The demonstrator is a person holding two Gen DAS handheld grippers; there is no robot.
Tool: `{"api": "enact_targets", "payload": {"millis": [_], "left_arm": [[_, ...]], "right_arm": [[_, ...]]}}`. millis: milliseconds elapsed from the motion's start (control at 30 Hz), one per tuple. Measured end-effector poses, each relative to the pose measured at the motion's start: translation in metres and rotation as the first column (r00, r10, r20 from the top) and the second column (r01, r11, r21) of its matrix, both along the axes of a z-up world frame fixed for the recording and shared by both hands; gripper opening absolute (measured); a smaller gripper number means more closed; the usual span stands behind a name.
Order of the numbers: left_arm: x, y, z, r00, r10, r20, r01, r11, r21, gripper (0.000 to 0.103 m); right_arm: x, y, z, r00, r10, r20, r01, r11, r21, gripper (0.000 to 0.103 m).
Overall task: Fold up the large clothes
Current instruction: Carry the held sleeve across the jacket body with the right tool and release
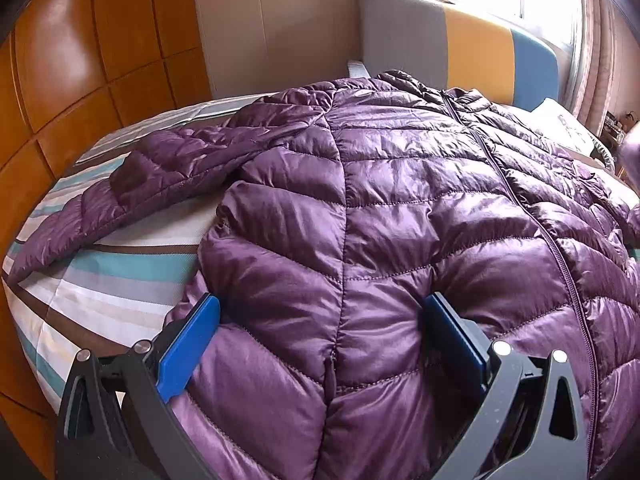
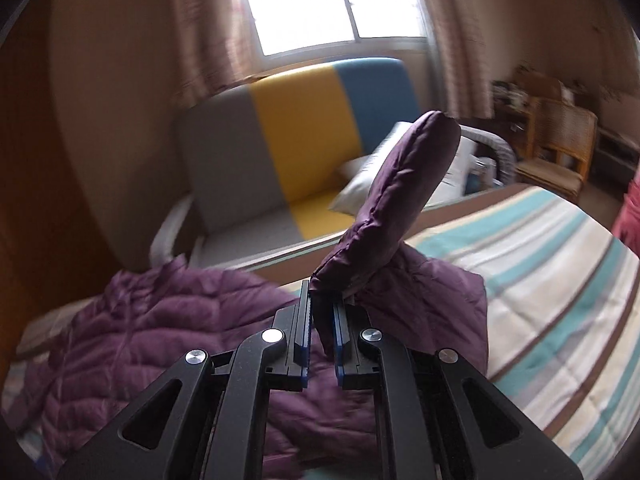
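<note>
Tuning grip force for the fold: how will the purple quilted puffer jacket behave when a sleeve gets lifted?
Likely floppy: the sleeve end pinched in the right gripper bends over above the jaws. The purple quilted puffer jacket probably compresses easily; its panels bulge between the open left gripper fingers. The glossy shell may slide on the striped bedspread and between the pads.

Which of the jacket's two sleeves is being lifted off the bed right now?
The sleeve pinched in the right tool, sticking up above the striped bedding. The other sleeve lies flat on the bed, beyond the open left tool.
</note>
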State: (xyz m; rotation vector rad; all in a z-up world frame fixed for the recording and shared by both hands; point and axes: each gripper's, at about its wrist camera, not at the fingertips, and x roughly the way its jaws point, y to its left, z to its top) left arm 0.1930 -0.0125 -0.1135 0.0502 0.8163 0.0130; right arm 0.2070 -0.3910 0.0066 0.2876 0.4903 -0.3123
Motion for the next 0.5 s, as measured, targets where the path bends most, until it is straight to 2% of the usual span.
{"api": "enact_targets", "payload": {"millis": [233,367,500], "left_arm": [[0.000,0.002,0.000,1.000,0.000,0.000,0.000,1.000,-0.007,0.101],[0.000,0.001,0.000,1.000,-0.001,0.002,0.001,1.000,-0.020,0.101],[0.000,0.003,0.000,1.000,-0.002,0.003,0.002,1.000,-0.029,0.101]], "right_arm": [[0.027,0.098,-0.010,0.976,0.214,-0.039,-0.217,0.967,-0.130,0.009],[0.036,0.152,-0.012,0.928,0.368,-0.055,-0.370,0.900,-0.230,0.009],[0.044,0.196,-0.019,0.884,0.455,-0.105,-0.464,0.832,-0.304,0.009]]}}
